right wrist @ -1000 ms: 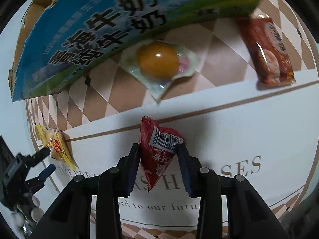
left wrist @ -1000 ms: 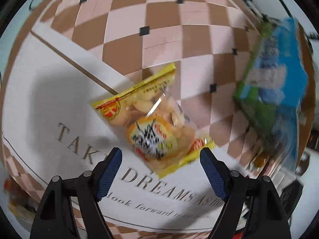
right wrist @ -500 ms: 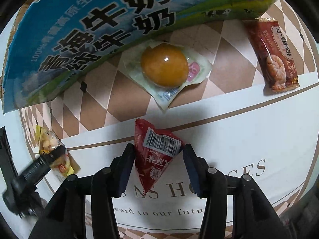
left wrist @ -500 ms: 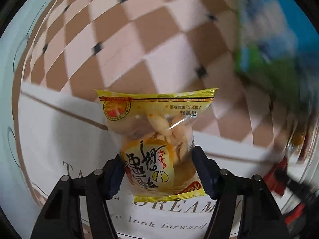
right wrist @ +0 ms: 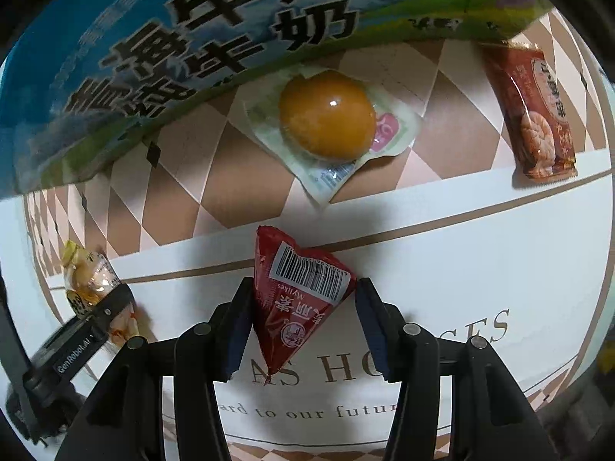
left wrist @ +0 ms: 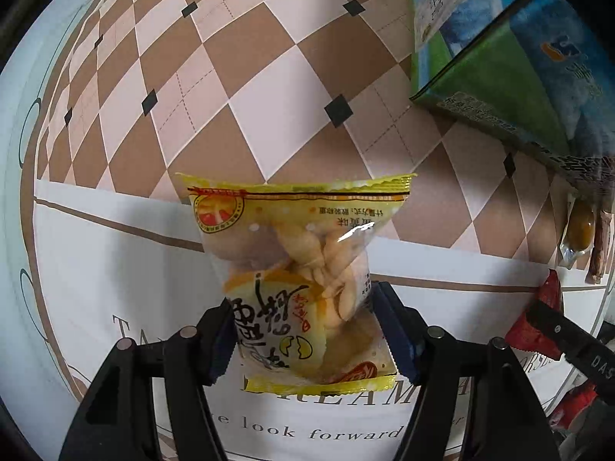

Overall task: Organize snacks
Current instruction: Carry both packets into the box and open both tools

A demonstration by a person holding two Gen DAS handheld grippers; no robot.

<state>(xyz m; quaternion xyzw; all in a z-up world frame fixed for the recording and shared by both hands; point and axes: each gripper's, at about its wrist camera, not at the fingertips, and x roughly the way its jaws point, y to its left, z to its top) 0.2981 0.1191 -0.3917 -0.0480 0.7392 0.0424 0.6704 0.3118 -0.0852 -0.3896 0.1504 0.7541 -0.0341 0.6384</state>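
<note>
A yellow snack packet [left wrist: 300, 269] of pale crackers lies on the white band of the tablecloth. My left gripper [left wrist: 301, 319] points straight down with its blue pads pressed on the packet's two sides, and its jaws are opening slightly. A red triangular packet [right wrist: 292, 299] with a barcode lies flat between the fingers of my right gripper [right wrist: 303, 299], spread to its full width and not squeezed. In the right wrist view the yellow snack packet [right wrist: 90, 280] and a left finger [right wrist: 96, 319] show at far left. The left wrist view shows the red triangular packet [left wrist: 546, 307] at right.
A blue and green milk carton box [right wrist: 192, 38] stands just behind both grippers, also the box [left wrist: 519, 77]. An orange jelly in a clear wrapper [right wrist: 326, 119] and a brown-red snack packet [right wrist: 538, 111] lie on the checked cloth [left wrist: 269, 77].
My left gripper moved over the yellow packet, rolled, and shut on its sides. My right gripper's jaws opened and the squeezed red packet spread out flat between them.
</note>
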